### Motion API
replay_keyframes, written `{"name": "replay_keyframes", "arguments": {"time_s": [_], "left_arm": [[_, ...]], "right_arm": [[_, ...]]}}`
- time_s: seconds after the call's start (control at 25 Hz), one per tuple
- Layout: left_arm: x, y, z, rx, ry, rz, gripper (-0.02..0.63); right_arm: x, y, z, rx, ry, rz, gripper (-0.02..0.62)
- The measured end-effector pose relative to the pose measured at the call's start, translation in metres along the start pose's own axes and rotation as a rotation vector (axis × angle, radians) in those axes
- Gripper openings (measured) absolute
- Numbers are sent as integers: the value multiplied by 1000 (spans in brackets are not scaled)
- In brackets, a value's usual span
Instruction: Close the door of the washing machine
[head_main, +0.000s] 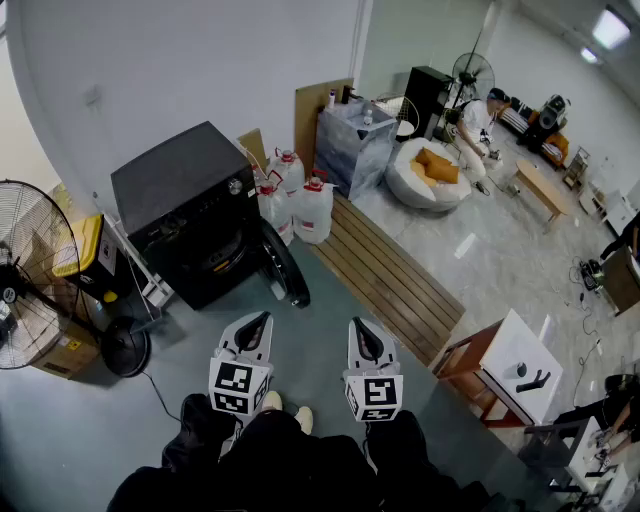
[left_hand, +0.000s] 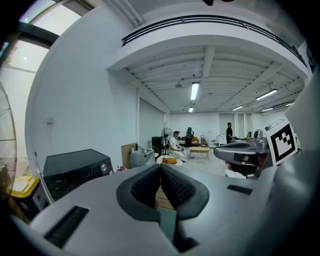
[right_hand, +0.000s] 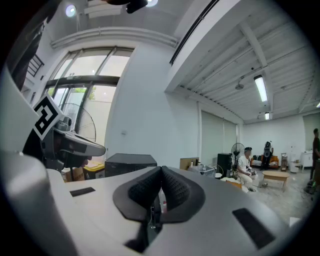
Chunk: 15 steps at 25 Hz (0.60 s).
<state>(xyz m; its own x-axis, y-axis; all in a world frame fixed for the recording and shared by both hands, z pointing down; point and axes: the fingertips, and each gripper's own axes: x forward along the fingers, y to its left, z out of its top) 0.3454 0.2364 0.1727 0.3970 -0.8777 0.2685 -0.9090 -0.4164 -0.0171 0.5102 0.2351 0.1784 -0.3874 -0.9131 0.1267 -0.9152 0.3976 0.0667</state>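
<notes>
Washer door (head_main: 284, 263) ahead of left tongs (head_main: 263, 319)

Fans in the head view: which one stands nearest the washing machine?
The large wire-caged fan at the left edge, close to the washing machine; the other fan stands far back in the room.

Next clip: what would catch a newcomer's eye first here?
The black washing machine stands by the wall left of centre in the head view, its round door swung open. In the foreground the left gripper and right gripper, both shut and empty, point roughly toward it. Red-capped water jugs stand just right of the machine.
</notes>
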Motion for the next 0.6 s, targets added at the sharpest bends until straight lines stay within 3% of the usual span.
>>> {"name": "replay_keyframes", "arguments": {"time_s": [0.6], "left_arm": [[3, -5, 4, -1, -10, 4, 23]], "right_arm": [[0, -9, 0, 19, 1, -3, 17]]}}
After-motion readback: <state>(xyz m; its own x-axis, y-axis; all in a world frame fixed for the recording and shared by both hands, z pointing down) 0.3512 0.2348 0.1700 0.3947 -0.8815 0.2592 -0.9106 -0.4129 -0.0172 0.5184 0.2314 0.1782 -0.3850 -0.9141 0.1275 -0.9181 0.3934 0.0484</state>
